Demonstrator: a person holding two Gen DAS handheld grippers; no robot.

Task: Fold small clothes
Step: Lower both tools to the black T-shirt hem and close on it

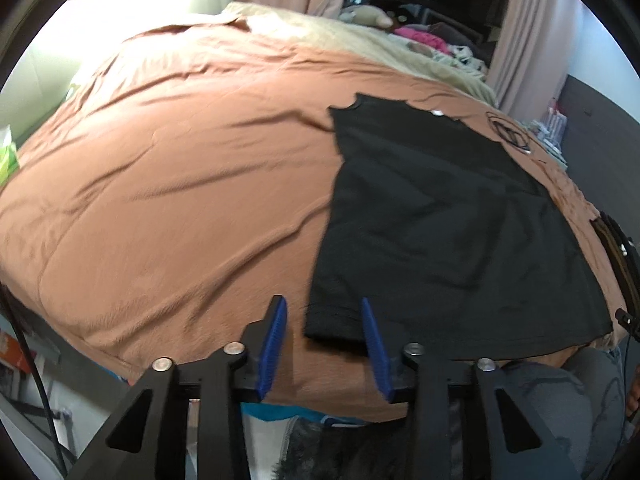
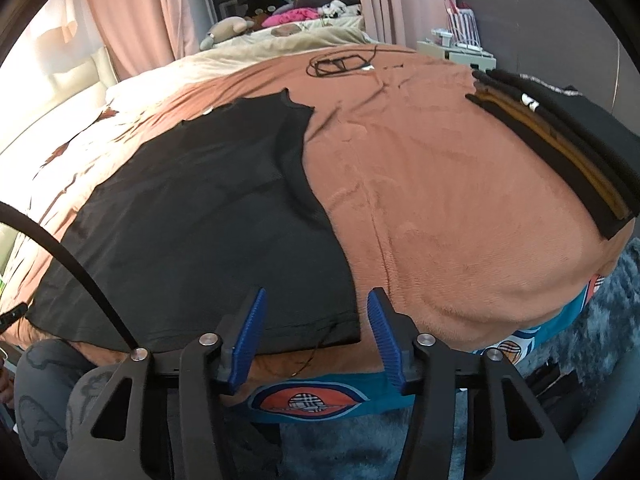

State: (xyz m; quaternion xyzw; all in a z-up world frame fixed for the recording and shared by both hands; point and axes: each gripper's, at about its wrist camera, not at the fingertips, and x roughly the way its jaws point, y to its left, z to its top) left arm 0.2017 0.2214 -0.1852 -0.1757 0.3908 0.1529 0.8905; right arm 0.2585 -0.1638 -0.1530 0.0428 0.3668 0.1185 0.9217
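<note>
A black T-shirt lies flat on the brown bedspread, sides folded in, collar at the far end. My left gripper is open, its blue pads hovering over the shirt's near left hem corner. In the right wrist view the same shirt lies left of centre on the bedspread. My right gripper is open over the shirt's near right hem corner. Neither holds anything.
A stack of folded dark and brown clothes sits at the bed's right edge. A black cable coil lies at the far side. A beige blanket and pink curtains are beyond. The bed's near edge is just below the grippers.
</note>
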